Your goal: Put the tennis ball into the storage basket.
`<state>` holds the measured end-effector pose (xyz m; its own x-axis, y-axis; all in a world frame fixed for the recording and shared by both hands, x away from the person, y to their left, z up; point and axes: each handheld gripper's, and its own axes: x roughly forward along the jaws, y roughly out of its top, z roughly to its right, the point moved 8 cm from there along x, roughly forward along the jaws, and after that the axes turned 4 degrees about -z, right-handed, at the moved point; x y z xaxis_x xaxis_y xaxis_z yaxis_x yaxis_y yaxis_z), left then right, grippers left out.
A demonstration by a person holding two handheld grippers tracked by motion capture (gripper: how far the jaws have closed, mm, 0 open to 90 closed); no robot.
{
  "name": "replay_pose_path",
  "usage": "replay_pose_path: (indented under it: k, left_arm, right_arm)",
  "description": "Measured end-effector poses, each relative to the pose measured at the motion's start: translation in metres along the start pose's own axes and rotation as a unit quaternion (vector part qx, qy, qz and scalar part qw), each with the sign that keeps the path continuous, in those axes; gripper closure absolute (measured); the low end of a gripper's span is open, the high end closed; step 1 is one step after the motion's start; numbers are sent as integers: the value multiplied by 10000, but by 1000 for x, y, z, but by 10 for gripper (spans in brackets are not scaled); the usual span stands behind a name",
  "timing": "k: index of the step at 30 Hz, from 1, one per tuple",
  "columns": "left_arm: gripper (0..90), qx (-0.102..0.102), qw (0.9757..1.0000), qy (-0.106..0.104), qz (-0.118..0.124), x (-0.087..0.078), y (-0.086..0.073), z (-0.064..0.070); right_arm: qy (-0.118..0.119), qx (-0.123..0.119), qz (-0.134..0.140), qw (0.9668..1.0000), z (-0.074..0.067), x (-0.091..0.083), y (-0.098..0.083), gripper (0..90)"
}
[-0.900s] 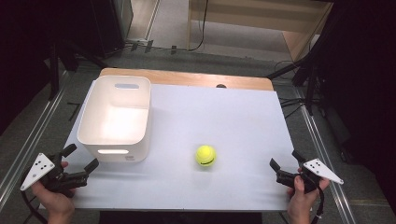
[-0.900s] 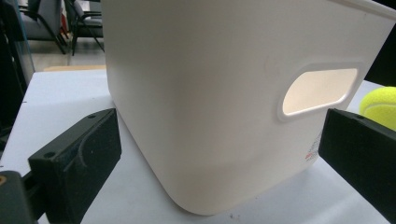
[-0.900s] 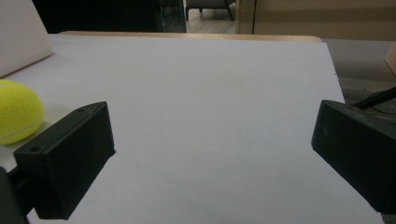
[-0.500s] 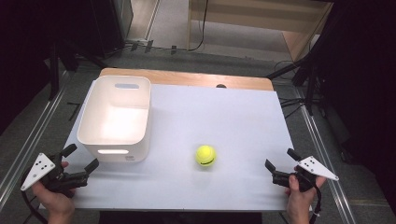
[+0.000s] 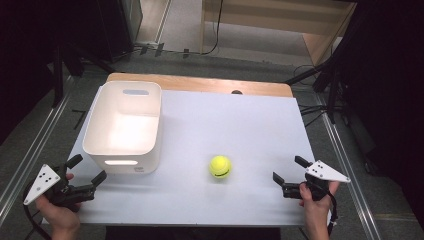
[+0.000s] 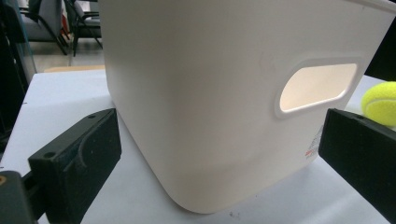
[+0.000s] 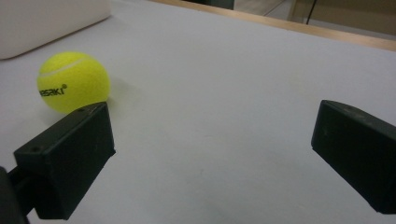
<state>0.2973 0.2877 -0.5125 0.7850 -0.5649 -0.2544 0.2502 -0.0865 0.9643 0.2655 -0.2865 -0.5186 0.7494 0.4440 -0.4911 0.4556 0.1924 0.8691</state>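
The high view looks forward and down from above the person's side, taking in the whole white worktop, the bin at its left and the ball near the front.

The left gripper view sits low at the worktop's front left corner, very near the bin, facing its handled end wall between its own fingers; the ball peeks in at the right edge.

The right gripper view rides just above the worktop at the front right, looking across it between its fingers, with the ball close at left and the bin's corner beyond.

All three views share ball, bin and worktop.
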Motion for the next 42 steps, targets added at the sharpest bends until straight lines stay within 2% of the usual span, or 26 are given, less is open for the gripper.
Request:
replay_pose_path:
  k: [6,11,22,37,42]
  left_arm:
    - [0,-5,10000,-4,1,0,0,0]
    - [0,-9,10000,-10,6,0,0,0]
    - [0,-25,10000,-20,17,0,0,-1]
    - [0,-41,10000,-25,23,0,0,0]
    - [0,-40,10000,-28,24,0,0,0]
  right_arm:
    - [120,-159,-186,9996,-7,5,5,0]
    - [126,-333,-382,9986,-14,11,8,0]
    - [254,-612,-533,9964,-27,25,22,0]
    - [541,-922,-961,9896,-43,47,32,0]
    - [611,-941,-1108,9875,-47,52,33,0]
